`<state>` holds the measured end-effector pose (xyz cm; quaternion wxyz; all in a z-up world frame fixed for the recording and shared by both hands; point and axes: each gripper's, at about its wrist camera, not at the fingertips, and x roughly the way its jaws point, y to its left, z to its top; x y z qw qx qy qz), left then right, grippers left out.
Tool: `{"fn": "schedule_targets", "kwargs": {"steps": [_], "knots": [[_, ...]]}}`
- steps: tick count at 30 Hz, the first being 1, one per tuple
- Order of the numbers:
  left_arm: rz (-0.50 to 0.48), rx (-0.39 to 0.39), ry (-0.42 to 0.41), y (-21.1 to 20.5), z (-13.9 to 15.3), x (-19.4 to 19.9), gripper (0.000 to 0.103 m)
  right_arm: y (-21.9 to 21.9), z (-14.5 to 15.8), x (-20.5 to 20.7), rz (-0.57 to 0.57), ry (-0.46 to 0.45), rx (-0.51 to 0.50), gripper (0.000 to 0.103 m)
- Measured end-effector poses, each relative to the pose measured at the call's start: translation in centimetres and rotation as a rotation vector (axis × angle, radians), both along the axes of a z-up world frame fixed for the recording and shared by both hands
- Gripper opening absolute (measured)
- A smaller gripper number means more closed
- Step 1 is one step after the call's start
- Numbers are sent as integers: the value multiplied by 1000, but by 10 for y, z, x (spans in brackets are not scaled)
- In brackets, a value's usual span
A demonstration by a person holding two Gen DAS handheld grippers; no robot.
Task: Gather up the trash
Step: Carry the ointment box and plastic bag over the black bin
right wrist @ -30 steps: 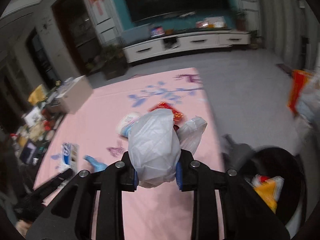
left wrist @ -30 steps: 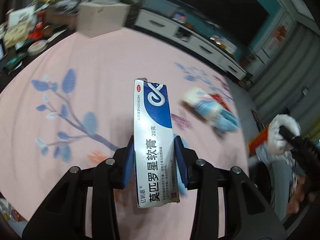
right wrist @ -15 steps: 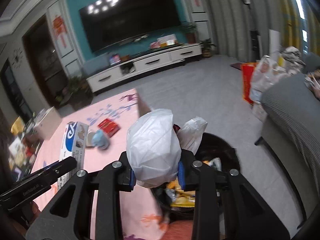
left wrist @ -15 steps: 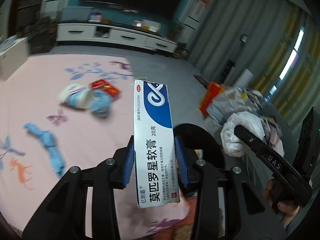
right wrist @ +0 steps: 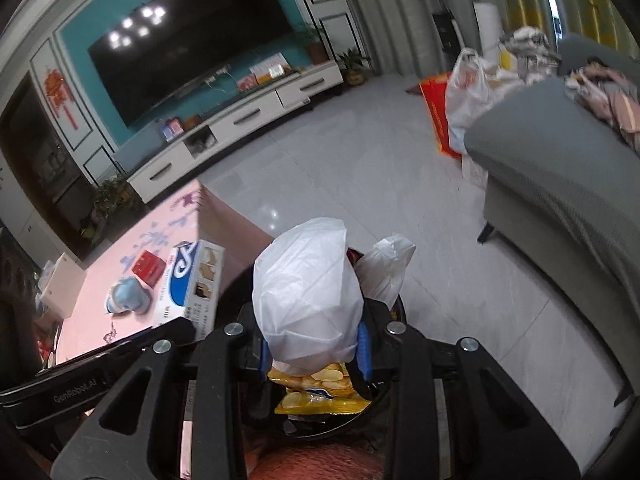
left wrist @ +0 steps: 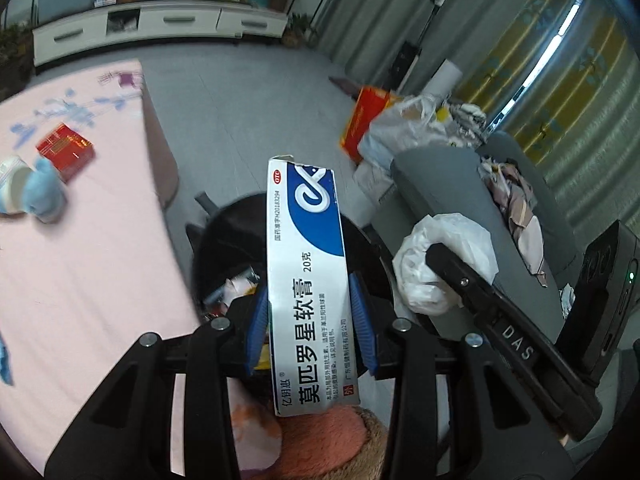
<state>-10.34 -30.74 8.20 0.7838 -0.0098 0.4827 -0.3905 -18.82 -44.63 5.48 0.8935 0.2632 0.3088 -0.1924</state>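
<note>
A long white-and-blue ointment box [left wrist: 304, 208] stands upright between the blue pads of my left gripper [left wrist: 308, 300], which is shut on it. Behind and below the box is a round black trash bin [left wrist: 224, 240] on the floor, with packets inside. My right gripper [right wrist: 312, 344] is shut on a crumpled white plastic bag [right wrist: 308, 280] directly over the same bin [right wrist: 384, 396], where a yellow chip packet [right wrist: 316, 392] lies on top. In the left wrist view that bag [left wrist: 440, 248] hangs just right of the bin. The ointment box [right wrist: 192, 284] shows to the left in the right wrist view.
The pink flowered tablecloth [left wrist: 80, 280] ends just left of the bin. On it lie a red box [left wrist: 66, 152] and a blue-white bundle [left wrist: 28, 194]. A grey sofa [left wrist: 448, 192] stands right of the bin, with an orange bag [left wrist: 364, 120] and plastic bags behind it.
Both grippers have swung off the table toward the right and now hang over the black bin, still gripping the ointment box and the white bag.
</note>
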Motion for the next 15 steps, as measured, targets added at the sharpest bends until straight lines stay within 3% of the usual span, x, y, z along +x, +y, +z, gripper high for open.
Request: {"fn": "schedule_targets", "kwargs": {"steps": [9, 12, 15], "knots": [[-13, 72, 119, -38, -52, 26, 40, -11, -47, 19, 24, 101, 95, 37], [5, 83, 148, -38, -63, 35, 40, -10, -54, 23, 29, 128, 105, 46], [36, 82, 132, -29, -60, 38, 53, -13, -54, 21, 19, 129, 107, 63]]}}
